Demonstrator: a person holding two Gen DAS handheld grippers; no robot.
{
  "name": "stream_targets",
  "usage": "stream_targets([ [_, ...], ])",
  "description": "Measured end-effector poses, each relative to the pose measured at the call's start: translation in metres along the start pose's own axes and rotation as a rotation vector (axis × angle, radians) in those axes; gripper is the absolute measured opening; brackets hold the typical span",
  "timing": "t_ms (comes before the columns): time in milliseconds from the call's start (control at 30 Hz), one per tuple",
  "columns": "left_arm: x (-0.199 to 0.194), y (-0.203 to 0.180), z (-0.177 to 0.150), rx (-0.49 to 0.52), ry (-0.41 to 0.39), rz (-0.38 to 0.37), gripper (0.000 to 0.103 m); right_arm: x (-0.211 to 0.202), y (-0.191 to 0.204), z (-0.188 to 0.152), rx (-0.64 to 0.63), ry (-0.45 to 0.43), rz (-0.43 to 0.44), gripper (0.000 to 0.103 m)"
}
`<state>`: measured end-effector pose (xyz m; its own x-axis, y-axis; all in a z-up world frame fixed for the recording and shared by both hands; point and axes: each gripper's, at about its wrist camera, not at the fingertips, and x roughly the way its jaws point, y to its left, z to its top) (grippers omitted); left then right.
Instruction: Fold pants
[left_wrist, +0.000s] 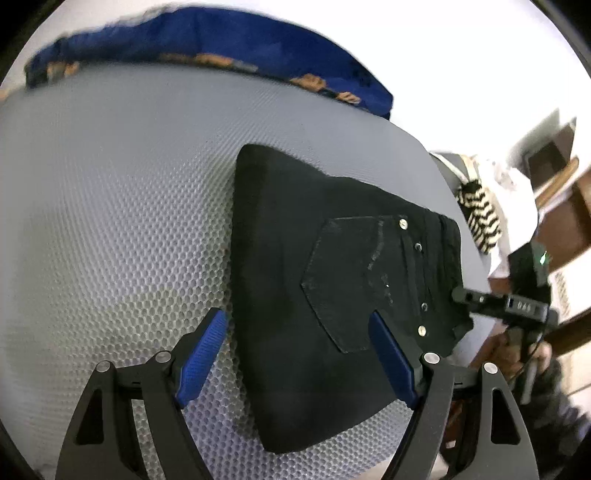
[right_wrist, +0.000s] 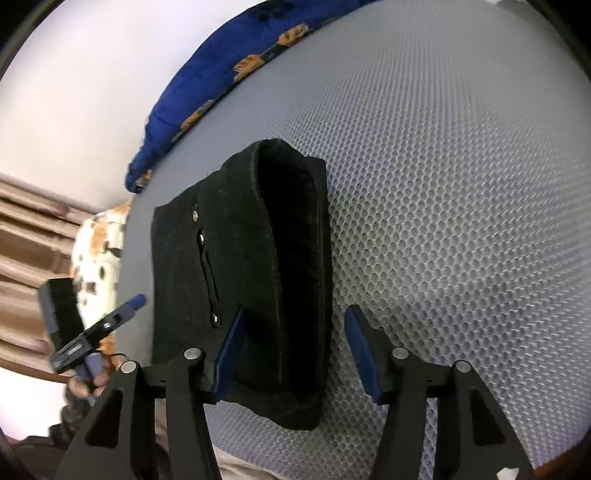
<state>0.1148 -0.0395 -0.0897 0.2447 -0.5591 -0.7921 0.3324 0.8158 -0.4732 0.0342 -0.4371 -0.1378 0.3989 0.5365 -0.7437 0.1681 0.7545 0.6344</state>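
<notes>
Pants (left_wrist: 332, 295) lie folded into a compact black bundle on the grey mat (left_wrist: 110, 221); folding looks essentially done. Left gripper (left_wrist: 299, 354) and right gripper (right_wrist: 291, 350) hover wide open, holding nothing.

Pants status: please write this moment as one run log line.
pants: folded, on grey mat | left gripper: open, empty | right gripper: open, empty

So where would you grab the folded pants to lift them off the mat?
Probably the pants by the thick rounded fold edge, coming in from the bare mat side. All layers meet there, so one pinch should hold the stack; the opposite waistband edge is loose and uneven. Both grippers, left and right, are open.
</notes>
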Motion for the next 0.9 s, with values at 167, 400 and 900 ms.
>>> stream_targets([
  [167, 0.013, 0.017, 0.003, -0.088, 0.058, -0.073, 0.079, 0.003, -0.012, 0.002, 0.007, 0.017, 0.060, 0.053],
  [400, 0.029, 0.024, 0.006, -0.143, 0.122, -0.157, 0.079, 0.012, -0.019, 0.012, -0.008, 0.036, 0.131, 0.053],
  [900, 0.050, 0.020, 0.025, -0.177, 0.117, -0.253, 0.080, 0.044, -0.015, 0.038, -0.025, 0.082, 0.269, 0.037],
])
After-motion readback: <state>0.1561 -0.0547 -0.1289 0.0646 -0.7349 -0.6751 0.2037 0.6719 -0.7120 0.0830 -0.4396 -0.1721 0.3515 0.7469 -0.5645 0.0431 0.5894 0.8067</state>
